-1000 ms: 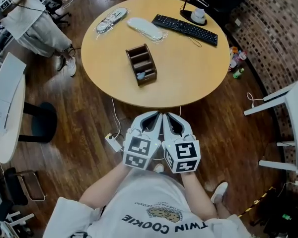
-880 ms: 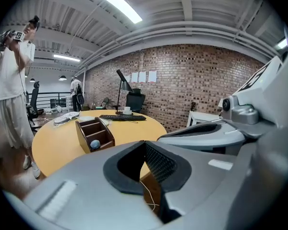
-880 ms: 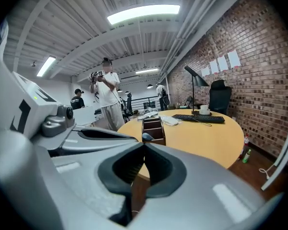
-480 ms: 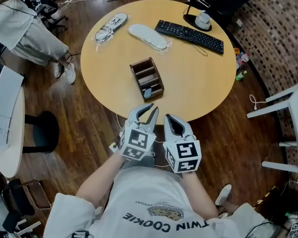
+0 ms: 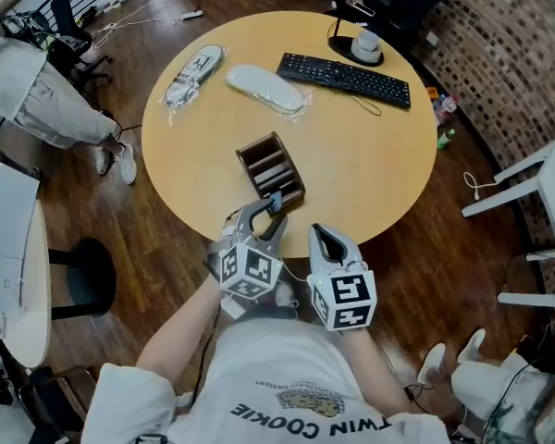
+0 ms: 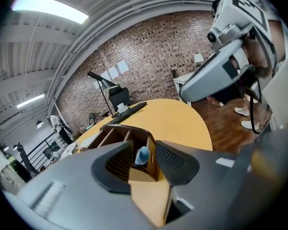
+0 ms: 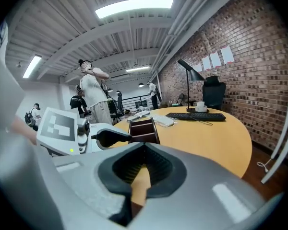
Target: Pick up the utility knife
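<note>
As seen from the head view, shows a round table on a dark wood floor, with a person's two grippers held side by side at its near edge. Close to that edge, on the table: a brown rack split into several slots. Standing in the slot nearest the person: the knife, blue end up, untouched. Just short of it, over the table's rim: the left gripper, angled downward and tipped to one side. In the left gripper view, opening, with fingers wide apart and the knife's blue end framed in the gap farther ahead, clear of both pads; holding nothing. Just beside it to the right, off the table's edge: the right gripper. In the right gripper view, closed with tips about touching, empty, only a sliver of table showing between the pads. Farther across the table: two wrapped packs, a black keyboard and a cup. At far left, on the floor: another person. At far right: a white chair.
</note>
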`<control>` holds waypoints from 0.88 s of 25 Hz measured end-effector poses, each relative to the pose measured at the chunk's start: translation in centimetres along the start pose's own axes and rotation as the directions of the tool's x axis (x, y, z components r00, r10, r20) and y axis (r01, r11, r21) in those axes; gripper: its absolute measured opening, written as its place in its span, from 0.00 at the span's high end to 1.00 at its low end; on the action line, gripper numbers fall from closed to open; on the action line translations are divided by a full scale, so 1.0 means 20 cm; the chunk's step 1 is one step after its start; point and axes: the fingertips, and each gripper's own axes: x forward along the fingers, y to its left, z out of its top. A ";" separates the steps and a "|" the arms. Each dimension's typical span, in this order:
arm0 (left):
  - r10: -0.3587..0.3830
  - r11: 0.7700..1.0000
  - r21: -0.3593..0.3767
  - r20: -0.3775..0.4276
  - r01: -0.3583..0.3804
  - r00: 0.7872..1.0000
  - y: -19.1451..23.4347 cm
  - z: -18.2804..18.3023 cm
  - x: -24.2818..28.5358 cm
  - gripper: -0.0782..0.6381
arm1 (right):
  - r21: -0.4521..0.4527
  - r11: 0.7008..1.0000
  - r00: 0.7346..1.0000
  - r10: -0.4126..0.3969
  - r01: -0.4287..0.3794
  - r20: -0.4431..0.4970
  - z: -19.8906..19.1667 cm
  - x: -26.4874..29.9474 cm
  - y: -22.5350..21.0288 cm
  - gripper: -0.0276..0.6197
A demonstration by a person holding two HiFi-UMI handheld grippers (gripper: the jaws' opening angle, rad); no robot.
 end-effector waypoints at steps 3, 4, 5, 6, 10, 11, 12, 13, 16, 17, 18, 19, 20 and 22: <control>-0.020 0.999 0.044 -0.022 0.021 1.000 0.01 -0.04 0.03 0.68 | 0.007 1.000 1.000 -0.006 0.006 -0.003 0.00 0.03 0.00 0.95; -0.026 0.998 0.057 -0.028 0.028 0.999 0.00 -0.05 0.04 0.68 | 0.009 1.000 1.000 -0.007 0.007 -0.007 0.00 0.03 0.00 0.95; -0.032 0.997 0.068 -0.032 0.034 0.999 -0.01 -0.05 0.05 0.68 | 0.012 1.000 1.000 -0.009 0.010 -0.011 -0.01 0.03 0.00 0.95; -0.035 0.996 0.079 -0.035 0.038 0.999 -0.01 -0.05 0.05 0.68 | 0.016 1.000 1.000 -0.012 0.012 -0.014 -0.02 0.03 -0.01 0.95; -0.033 0.991 0.125 -0.044 0.038 0.998 -0.01 -0.05 0.09 0.73 | 0.029 0.999 1.000 -0.017 0.018 -0.020 -0.03 0.04 -0.02 0.95; -0.034 0.990 0.139 -0.047 0.040 0.998 -0.01 -0.05 0.10 0.76 | 0.031 0.999 1.000 -0.018 0.019 -0.022 -0.04 0.04 -0.02 0.95; -0.033 0.988 0.151 -0.048 0.040 0.998 -0.02 -0.05 0.11 0.78 | 0.034 0.999 1.000 -0.019 0.020 -0.022 -0.04 0.04 -0.03 0.95; -0.030 0.986 0.160 -0.048 0.038 0.998 -0.02 -0.05 0.11 0.78 | 0.036 0.999 1.000 -0.021 0.022 -0.022 -0.04 0.04 -0.03 0.95; -0.013 0.987 0.157 -0.037 0.018 0.999 0.00 -0.04 0.11 0.79 | 0.040 0.999 0.999 -0.025 0.026 -0.020 -0.05 0.03 -0.03 0.95; -0.010 0.988 0.152 -0.033 0.015 0.999 0.01 -0.03 0.11 0.79 | 0.041 0.999 0.999 -0.025 0.026 -0.020 -0.05 0.03 -0.03 0.95; -0.010 0.989 0.148 -0.029 0.014 1.000 0.01 -0.02 0.10 0.79 | 0.042 0.999 1.000 -0.025 0.026 -0.019 -0.05 0.02 -0.04 0.95; -0.009 0.990 0.144 -0.026 0.013 1.000 0.01 -0.01 0.09 0.79 | 0.043 0.999 1.000 -0.025 0.026 -0.017 -0.06 0.01 -0.04 0.95; -0.008 0.990 0.138 -0.023 0.011 1.000 0.01 0.01 0.09 0.79 | 0.043 0.999 1.000 -0.024 0.025 -0.015 -0.06 0.00 -0.05 0.95; -0.002 0.993 0.118 -0.014 0.004 1.000 0.02 0.04 0.07 0.79 | 0.042 0.999 1.000 -0.022 0.022 -0.010 -0.05 -0.01 -0.05 0.95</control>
